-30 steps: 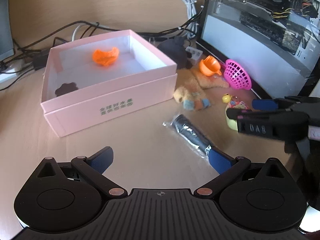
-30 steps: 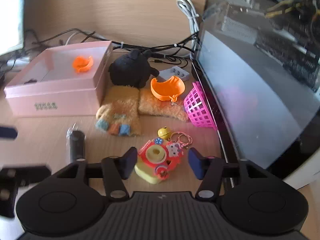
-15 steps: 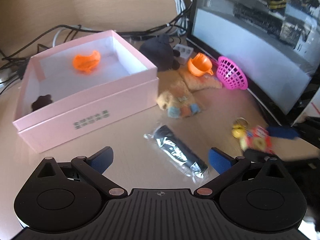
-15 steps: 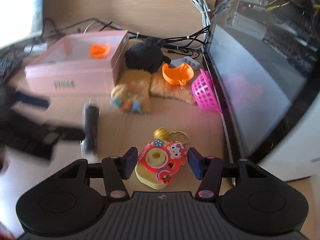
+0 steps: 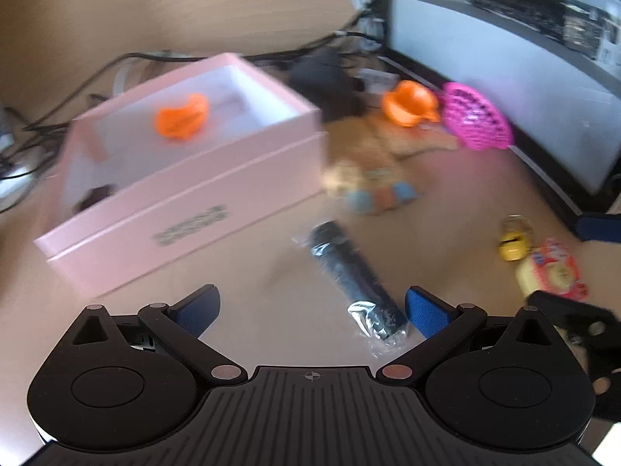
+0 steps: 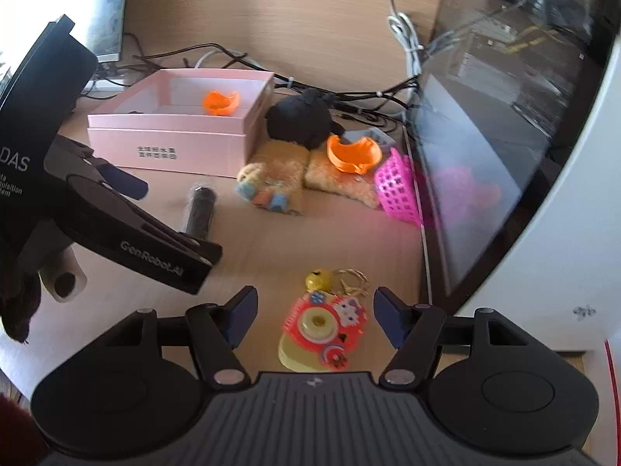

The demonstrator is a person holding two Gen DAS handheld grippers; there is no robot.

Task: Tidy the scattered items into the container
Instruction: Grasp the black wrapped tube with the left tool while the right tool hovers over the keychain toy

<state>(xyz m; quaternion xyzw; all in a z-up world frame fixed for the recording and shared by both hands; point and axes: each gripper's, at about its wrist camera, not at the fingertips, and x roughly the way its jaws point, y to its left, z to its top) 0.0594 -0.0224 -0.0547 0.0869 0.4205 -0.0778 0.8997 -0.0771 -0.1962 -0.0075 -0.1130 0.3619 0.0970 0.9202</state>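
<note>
The open pink box [image 5: 186, 194] [image 6: 170, 143] holds an orange shell piece [image 5: 180, 116] and a small dark item [image 5: 97, 194]. A black cylinder in clear wrap [image 5: 349, 272] [image 6: 200, 209] lies on the desk just ahead of my left gripper [image 5: 310, 308], beside its right finger; that gripper is open and empty. A yellow-and-red toy camera keychain [image 6: 322, 326] [image 5: 551, 272] with a yellow bell [image 6: 318, 277] rests on the desk between the jaws of my right gripper [image 6: 316, 312]. Those jaws are opening, with gaps on both sides of the toy.
A tan plush [image 6: 271, 178], a black plush [image 6: 300, 122], an orange cup [image 6: 351, 153] and a pink basket [image 6: 399, 190] lie right of the box. A glass-sided computer case [image 6: 485, 155] walls the right side. Cables [image 6: 349, 93] run along the back.
My left gripper has come in beside the black cylinder and now fills the left of the right wrist view. My right gripper's jaws stand wider around the toy camera, which stays on the desk.
</note>
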